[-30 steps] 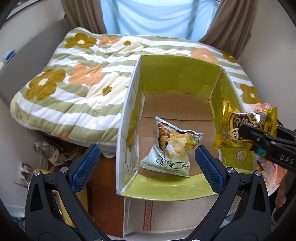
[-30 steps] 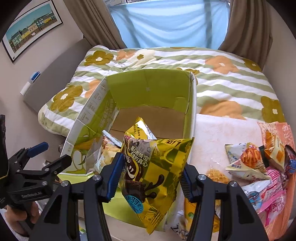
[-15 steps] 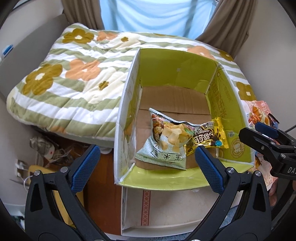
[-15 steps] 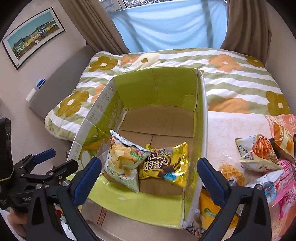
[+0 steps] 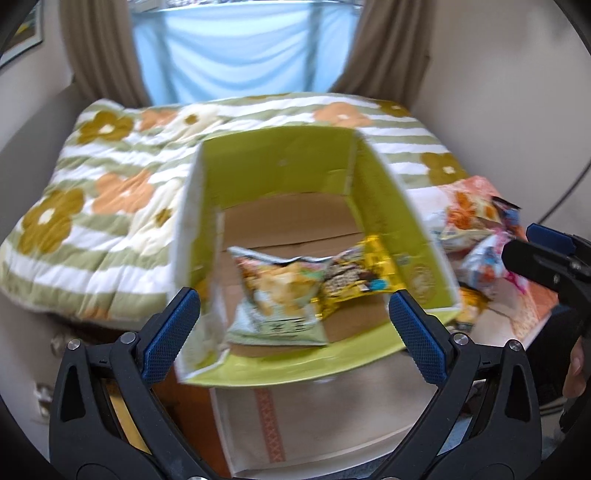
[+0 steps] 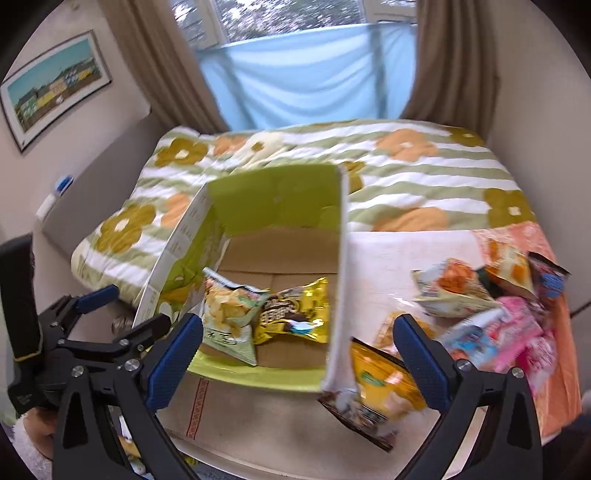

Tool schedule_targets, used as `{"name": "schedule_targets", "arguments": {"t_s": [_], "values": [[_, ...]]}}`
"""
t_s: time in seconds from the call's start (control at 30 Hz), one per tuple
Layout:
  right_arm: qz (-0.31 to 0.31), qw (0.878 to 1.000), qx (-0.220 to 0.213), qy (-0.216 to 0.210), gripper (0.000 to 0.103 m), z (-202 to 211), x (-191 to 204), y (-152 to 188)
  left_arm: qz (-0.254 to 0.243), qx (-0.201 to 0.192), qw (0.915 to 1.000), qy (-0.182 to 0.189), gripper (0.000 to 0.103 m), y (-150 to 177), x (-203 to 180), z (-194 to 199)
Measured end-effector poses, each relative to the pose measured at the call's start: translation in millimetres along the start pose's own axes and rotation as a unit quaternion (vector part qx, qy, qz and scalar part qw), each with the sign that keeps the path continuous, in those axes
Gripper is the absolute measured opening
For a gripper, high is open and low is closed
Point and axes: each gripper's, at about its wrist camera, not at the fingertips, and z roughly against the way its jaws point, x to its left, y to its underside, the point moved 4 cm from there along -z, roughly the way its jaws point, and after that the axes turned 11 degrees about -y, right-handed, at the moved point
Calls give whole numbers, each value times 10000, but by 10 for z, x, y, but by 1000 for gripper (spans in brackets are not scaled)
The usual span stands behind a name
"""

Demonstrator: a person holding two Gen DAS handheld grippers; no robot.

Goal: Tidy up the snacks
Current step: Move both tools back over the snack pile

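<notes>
Behind everything I see a flower-patterned quilt under a curtained window. On it stands my green-lined cardboard box, holding a pale chip bag and, touching its right side, a gold chocolate snack bag. My right gripper has just been opening; its jaws stand wide, nothing between them. My left gripper is spread apart too (also empty). More snack packets lie heaped right of the box.

Ahead of my hand-held gripper lies a bed under a flowered, green-striped quilt. Beyond it, brown curtains frame a bright window with a pale blue sheet. A framed picture hangs on the left wall.
</notes>
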Motion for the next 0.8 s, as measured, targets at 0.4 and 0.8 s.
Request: {"name": "schedule_targets", "arguments": {"t_s": [0.4,0.8], "values": [[-145,9933,-511,1025,103,849,-768,92,-1134,-419,9905,659,102,-135,-1291,265],[-587,9920,-196,1103,103,1329,-2100,396,-1458,-13,9869,690,102,-100,-2690,84]]}}
